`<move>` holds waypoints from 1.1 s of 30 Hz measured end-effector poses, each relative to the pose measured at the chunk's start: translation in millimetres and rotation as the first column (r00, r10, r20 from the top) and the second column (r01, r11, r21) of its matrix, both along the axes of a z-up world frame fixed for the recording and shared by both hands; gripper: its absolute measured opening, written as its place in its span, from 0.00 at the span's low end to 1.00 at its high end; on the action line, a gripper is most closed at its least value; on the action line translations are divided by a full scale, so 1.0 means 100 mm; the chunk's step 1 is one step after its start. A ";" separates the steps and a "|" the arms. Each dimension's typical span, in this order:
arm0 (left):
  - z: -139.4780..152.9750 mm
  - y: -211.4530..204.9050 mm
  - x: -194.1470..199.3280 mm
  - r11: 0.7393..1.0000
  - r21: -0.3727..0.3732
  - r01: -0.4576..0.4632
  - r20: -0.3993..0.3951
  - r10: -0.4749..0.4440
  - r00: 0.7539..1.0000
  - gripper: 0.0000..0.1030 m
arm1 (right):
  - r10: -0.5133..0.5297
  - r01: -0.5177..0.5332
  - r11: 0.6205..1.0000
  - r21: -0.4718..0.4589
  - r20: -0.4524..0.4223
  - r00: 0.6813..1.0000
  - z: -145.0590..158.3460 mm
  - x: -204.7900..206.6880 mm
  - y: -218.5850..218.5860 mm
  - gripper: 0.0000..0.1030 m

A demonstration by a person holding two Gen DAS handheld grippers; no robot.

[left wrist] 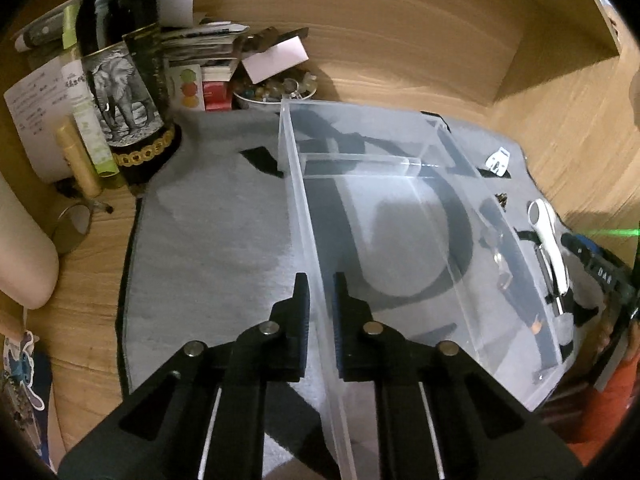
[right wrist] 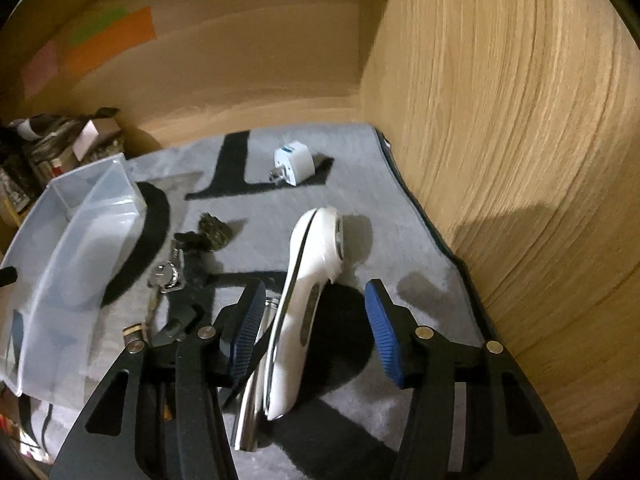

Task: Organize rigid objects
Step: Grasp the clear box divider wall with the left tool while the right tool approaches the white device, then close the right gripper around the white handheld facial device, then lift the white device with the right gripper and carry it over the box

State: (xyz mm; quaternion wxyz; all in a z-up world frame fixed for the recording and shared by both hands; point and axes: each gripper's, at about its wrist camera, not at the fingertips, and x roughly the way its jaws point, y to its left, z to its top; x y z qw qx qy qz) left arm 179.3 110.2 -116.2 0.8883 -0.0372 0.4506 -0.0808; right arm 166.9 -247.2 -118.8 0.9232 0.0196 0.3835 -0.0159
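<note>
My left gripper (left wrist: 320, 300) clamps the bin (left wrist: 304, 208) wall to steady it. My right gripper (right wrist: 316, 320) straddles the shaver (right wrist: 308, 280), jaws apart, not yet gripping.

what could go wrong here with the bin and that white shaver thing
The left tongs pinch only one thin wall of the clear bin, so lifting from there may tilt or twist it. The right tongs straddle the white shaver but the pads look clear of it; closing may nudge it against the metal cylinder beside it or catch both.
</note>
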 end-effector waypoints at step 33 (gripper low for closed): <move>0.01 0.04 -0.02 1.000 -0.002 0.008 0.028 -0.008 1.000 0.11 | 0.012 -0.013 0.999 -0.036 -0.043 0.999 0.04 0.36 0.25 0.33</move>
